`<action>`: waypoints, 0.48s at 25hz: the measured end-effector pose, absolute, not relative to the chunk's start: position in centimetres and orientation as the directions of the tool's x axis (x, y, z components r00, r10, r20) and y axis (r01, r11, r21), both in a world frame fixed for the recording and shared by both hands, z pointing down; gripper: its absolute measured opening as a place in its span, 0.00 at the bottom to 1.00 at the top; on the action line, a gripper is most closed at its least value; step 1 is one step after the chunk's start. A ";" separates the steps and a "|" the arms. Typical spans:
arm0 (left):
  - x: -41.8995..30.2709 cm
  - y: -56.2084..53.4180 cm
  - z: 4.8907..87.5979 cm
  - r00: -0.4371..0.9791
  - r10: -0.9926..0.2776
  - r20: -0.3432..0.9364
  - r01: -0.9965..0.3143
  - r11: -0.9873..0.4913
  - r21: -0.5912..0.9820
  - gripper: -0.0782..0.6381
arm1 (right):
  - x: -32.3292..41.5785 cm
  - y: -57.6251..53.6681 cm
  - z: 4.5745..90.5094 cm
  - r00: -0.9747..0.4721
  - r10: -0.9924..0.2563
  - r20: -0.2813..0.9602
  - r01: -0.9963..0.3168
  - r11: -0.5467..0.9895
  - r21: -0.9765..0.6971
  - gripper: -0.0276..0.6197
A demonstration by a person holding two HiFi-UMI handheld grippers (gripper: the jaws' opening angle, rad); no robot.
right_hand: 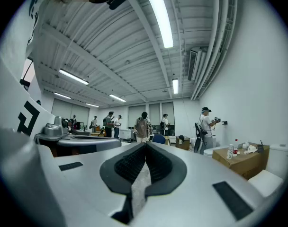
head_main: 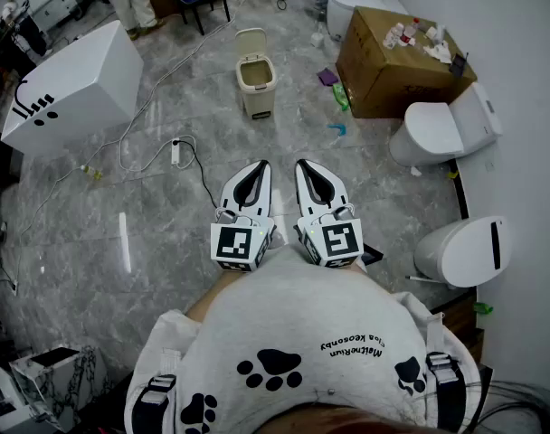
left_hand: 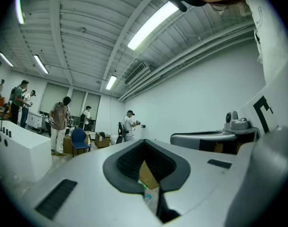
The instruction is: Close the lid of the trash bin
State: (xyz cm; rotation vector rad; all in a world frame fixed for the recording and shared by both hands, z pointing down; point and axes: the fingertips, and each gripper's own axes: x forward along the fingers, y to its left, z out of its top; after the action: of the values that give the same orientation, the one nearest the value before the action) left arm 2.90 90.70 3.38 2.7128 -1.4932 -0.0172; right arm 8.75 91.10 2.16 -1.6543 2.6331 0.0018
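**Bin with open lid stands far ahead of two closed tools**

The left tool (head_main: 260,166) is held close to the person's body and points level toward the far side of the room. Its jaws are together and nothing is between them, as the left gripper view shows (left_hand: 145,144). The right tool (head_main: 305,165) sits just beside it, parallel, and its jaws are also together and empty (right_hand: 145,146).

The trash bin (head_main: 257,87) stands on the floor, well apart from both tools, on the far side. It lies almost straight along the line of the left tool, so I judge the left hand is the nearer one, but only a little. The lid (head_main: 251,42) is open. It stands up at the far edge of the bin, and the opening faces up. To close it, a tool probably must reach past the opening and bring the lid down toward the near side, so the person first needs to come closer.

The floor (head_main: 148,215) is grey stone tile with a slight shine. At the left is a large white box (head_main: 71,89), and a cable with a power strip (head_main: 175,152) runs between it and the bin. At the right stands a cardboard box (head_main: 384,70) with small items on top, then two white toilets (head_main: 442,129) along the wall. Several people stand at the far end of the room.
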 end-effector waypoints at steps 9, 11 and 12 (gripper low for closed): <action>-0.8 90.6 3.9 0.507 -0.862 -0.015 -0.861 -0.507 0.045 0.14 | 5.7 91.1 3.5 -0.450 -0.893 0.001 -0.893 0.450 0.006 0.09; -1.6 90.6 4.0 0.509 -0.861 -0.015 -0.859 -0.509 0.054 0.14 | 4.7 91.2 3.4 -0.448 -0.894 0.004 -0.894 0.448 -0.001 0.09; -1.9 90.7 3.9 0.511 -0.859 -0.015 -0.857 -0.511 0.059 0.14 | 4.4 91.3 3.4 -0.447 -0.894 0.005 -0.894 0.447 -0.007 0.09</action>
State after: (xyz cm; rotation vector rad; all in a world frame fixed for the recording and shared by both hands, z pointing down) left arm -1.90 90.66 3.95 2.6926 -1.5302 -0.0647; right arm 4.41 91.27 3.36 -1.6515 2.6724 -0.0137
